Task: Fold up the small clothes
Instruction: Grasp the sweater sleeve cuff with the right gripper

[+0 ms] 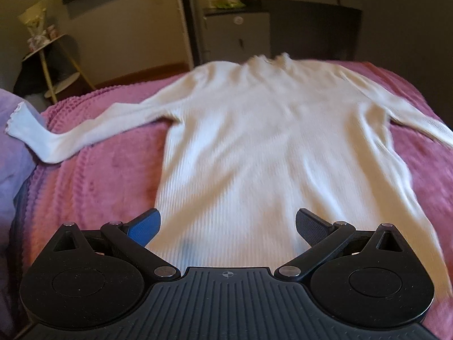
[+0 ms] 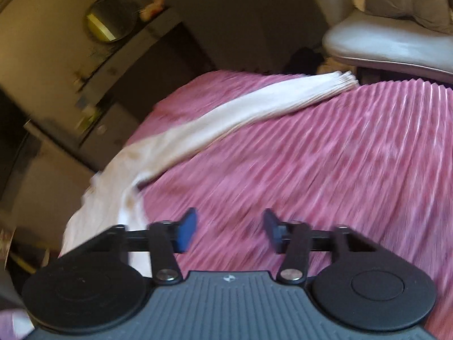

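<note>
White ribbed sweater (image 1: 254, 147) laid flat, face up or down not tellable, on pink blanket (image 1: 99, 175); collar toward far edge of blanket, hem toward near edge, just under the left gripper (image 1: 228, 228); body fairly smooth, motion-blurred in left wrist view; one sleeve stretched out toward left edge of blanket, frilled cuff (image 1: 17, 119) lying over onto purple fabric (image 1: 14, 170) past that edge; other sleeve (image 2: 254, 107) reaching across blanket toward far right corner, cuff end close to the edge below a grey chair (image 2: 390, 39); sweater body (image 2: 113, 187) at left of right wrist view, heavily blurred.

Left gripper: fingers spread wide, blue pad (image 1: 144, 226) one side, black pad (image 1: 308, 226) other side; hem area of sweater visible in the gap between them; pads not pressing on cloth, nothing gripped; hovering over or at the hem, contact not tellable.

Right gripper (image 2: 230, 231): fingers partly apart, gap moderate, clearly narrower than the left's; only bare pink blanket seen between them; nothing held; sweater side edge just left of the left finger (image 2: 187, 231), touching or not unclear through blur.

Surroundings: dark cabinet (image 1: 311, 28) and small white fridge-like unit (image 1: 235, 34) beyond far edge of blanket; thin-legged side table (image 1: 53, 65) with a lamp past far left corner; round mirror (image 2: 111, 18) on wall in right wrist view.
</note>
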{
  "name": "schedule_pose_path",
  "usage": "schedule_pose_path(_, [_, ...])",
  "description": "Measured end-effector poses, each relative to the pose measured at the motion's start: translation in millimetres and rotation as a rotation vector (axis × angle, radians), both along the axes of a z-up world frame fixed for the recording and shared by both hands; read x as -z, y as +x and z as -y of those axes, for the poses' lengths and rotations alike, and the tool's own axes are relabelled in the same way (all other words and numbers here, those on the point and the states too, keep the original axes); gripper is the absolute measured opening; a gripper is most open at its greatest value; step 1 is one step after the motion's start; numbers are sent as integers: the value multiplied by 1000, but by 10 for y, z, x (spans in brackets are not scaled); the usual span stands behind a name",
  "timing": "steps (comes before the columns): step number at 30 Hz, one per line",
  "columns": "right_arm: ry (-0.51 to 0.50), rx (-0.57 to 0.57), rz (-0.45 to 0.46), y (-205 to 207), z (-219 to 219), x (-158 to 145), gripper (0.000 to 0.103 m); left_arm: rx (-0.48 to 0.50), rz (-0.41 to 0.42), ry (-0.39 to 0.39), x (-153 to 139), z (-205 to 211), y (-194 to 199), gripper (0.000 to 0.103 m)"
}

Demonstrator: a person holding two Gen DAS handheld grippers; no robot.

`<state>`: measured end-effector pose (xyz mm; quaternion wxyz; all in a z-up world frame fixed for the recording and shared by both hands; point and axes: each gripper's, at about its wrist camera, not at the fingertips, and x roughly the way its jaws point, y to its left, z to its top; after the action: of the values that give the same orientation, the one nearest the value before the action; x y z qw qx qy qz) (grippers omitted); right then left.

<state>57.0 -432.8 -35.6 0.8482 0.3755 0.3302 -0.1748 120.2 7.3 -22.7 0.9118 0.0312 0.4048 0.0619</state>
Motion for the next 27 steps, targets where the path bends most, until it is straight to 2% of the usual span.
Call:
schedule_pose_path(4, [-7,151,-8,237,495,167,15,-64,6,2,168,-131,310,103])
schedule_pose_path(6, [20,252,-2,298,786,272,15,-93,14,-6,243,-191,425,103])
schedule_pose_path(9, [114,381,29,351,1120,452,17,-119,24,-4,326,-253,518,103])
schedule_pose_path(13, [231,485,61,436,1350,689,18,-89,-27,56,457,-264,611,103])
schedule_pose_path(17, [264,542,93,517,1483,869,20,-101,-56,-5,520,-358,637,103])
schedule_pose_path(20, [231,538,83,619,1512,887,19,-113,-78,-41,567,-414,669,103])
schedule_pose_path(22, [167,500,73,733,1474,721,13,-107,-76,-36,596,-421,664,103])
schedule_pose_path(24, [61,411,86,858,1332,479,11,-94,-63,-8,610,-381,638,103])
schedule_pose_path(27, [-90,214,133,1128,947,81,11,-81,-51,23,633,-338,638,103])
